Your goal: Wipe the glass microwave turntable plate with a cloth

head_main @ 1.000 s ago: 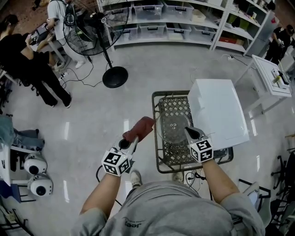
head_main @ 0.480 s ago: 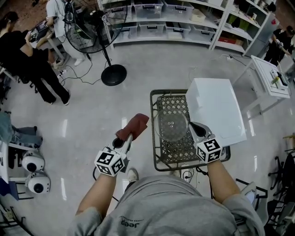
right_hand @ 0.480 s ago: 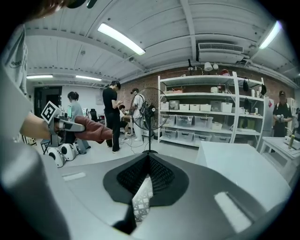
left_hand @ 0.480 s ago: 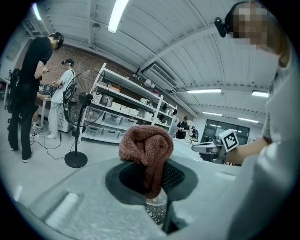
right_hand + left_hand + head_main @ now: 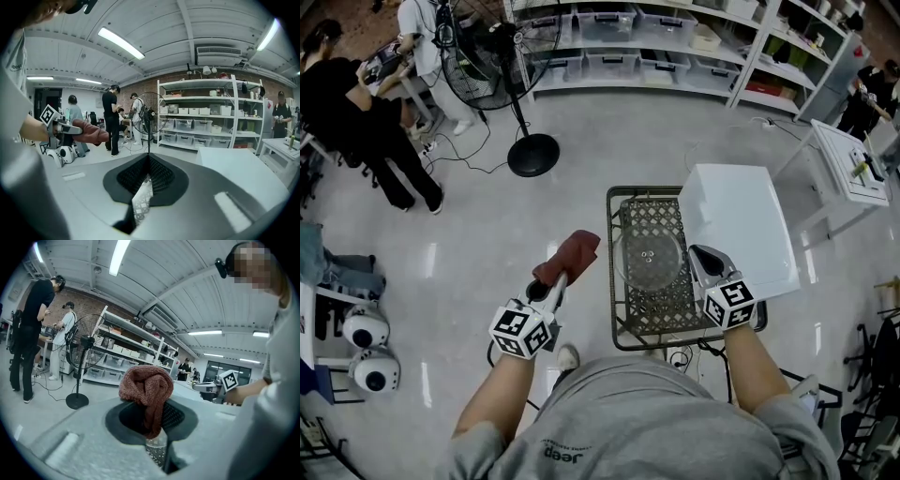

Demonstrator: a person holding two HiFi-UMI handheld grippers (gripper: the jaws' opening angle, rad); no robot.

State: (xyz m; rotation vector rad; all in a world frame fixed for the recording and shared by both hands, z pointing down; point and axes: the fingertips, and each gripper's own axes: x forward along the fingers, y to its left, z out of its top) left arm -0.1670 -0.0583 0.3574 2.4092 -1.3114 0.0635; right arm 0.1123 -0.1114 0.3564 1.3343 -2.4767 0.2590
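In the head view the round glass turntable plate (image 5: 649, 255) lies flat on a black wire-mesh cart (image 5: 622, 323). My left gripper (image 5: 556, 278) hangs left of the cart over the floor, shut on a bunched reddish-brown cloth (image 5: 570, 253). The left gripper view shows the cloth (image 5: 146, 389) sticking up out of that gripper (image 5: 152, 423). My right gripper (image 5: 701, 255) is just right of the plate's rim, beside a white microwave (image 5: 739, 230). In its own view that gripper (image 5: 147, 161) has its jaws together with nothing seen between them. The plate is hidden in both gripper views.
A standing fan (image 5: 528, 150) is on the floor to the far left. Two people (image 5: 366, 122) stand at a desk beyond it. Shelves with bins (image 5: 628, 47) line the back. A white table (image 5: 853, 155) stands at right, camera gear (image 5: 366, 352) at left.
My right gripper has shifted right and a little forward, off the plate's edge. My left gripper with the cloth has drifted slightly left. The plate has stayed on the cart.
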